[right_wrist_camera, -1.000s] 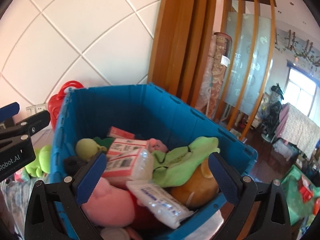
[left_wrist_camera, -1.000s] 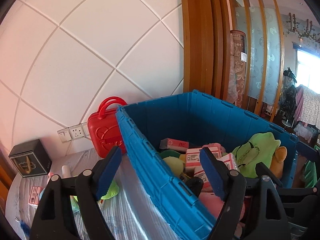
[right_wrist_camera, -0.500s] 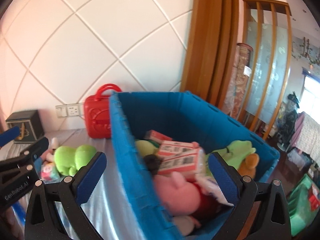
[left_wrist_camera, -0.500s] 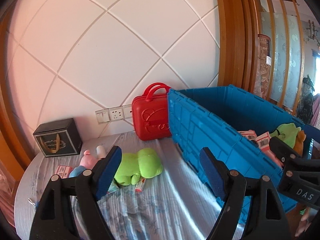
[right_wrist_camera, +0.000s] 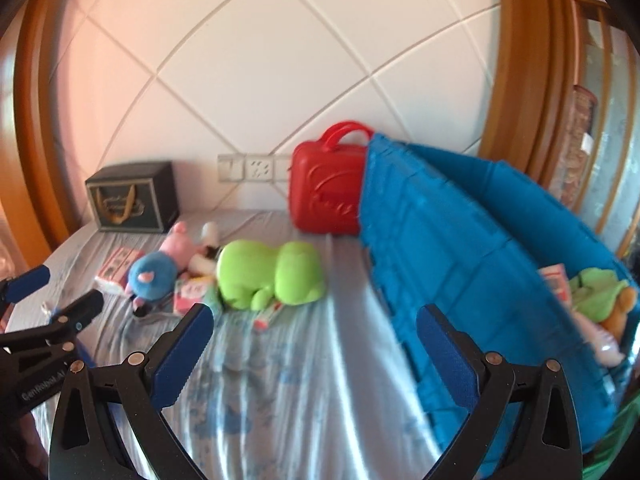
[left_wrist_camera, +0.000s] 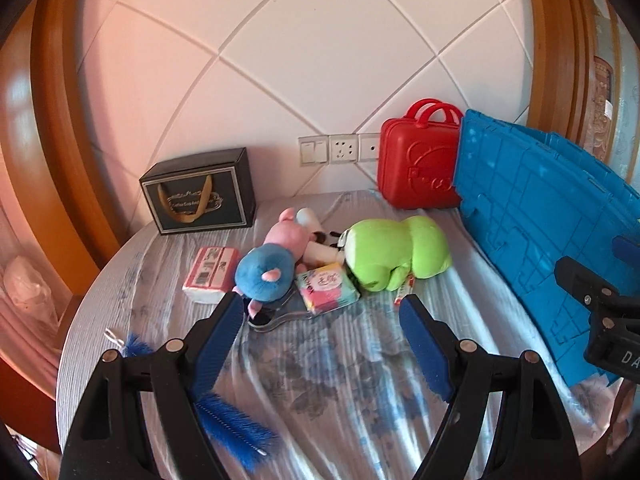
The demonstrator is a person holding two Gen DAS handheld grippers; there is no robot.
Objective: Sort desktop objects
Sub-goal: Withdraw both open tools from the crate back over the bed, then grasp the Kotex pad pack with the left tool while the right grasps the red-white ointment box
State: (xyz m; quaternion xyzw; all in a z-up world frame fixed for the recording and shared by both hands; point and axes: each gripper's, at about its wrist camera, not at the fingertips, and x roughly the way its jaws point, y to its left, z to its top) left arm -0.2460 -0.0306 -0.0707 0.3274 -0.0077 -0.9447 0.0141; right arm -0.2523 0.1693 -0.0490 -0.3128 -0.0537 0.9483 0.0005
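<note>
A green plush (left_wrist_camera: 396,254) (right_wrist_camera: 268,276), a pink and blue pig plush (left_wrist_camera: 272,264) (right_wrist_camera: 158,266), a colourful tissue pack (left_wrist_camera: 326,288), a red-and-white tissue pack (left_wrist_camera: 210,274) and a small red tube (left_wrist_camera: 402,292) (right_wrist_camera: 268,316) lie on the grey cloth table (left_wrist_camera: 340,380). A blue crate (left_wrist_camera: 536,216) (right_wrist_camera: 460,260) stands at the right with toys inside (right_wrist_camera: 596,292). My left gripper (left_wrist_camera: 322,332) is open and empty, above the cloth in front of the pile. My right gripper (right_wrist_camera: 314,334) is open and empty, beside the crate.
A red toy suitcase (left_wrist_camera: 420,164) and a black gift box (left_wrist_camera: 198,194) stand against the white wall, with sockets (left_wrist_camera: 340,148) between them. A blue bottle brush (left_wrist_camera: 232,428) and a clear tray (left_wrist_camera: 276,316) lie on the cloth.
Both grippers have swung left, away from the crate's inside and toward the table with the plush pile. Both stay open and empty.
</note>
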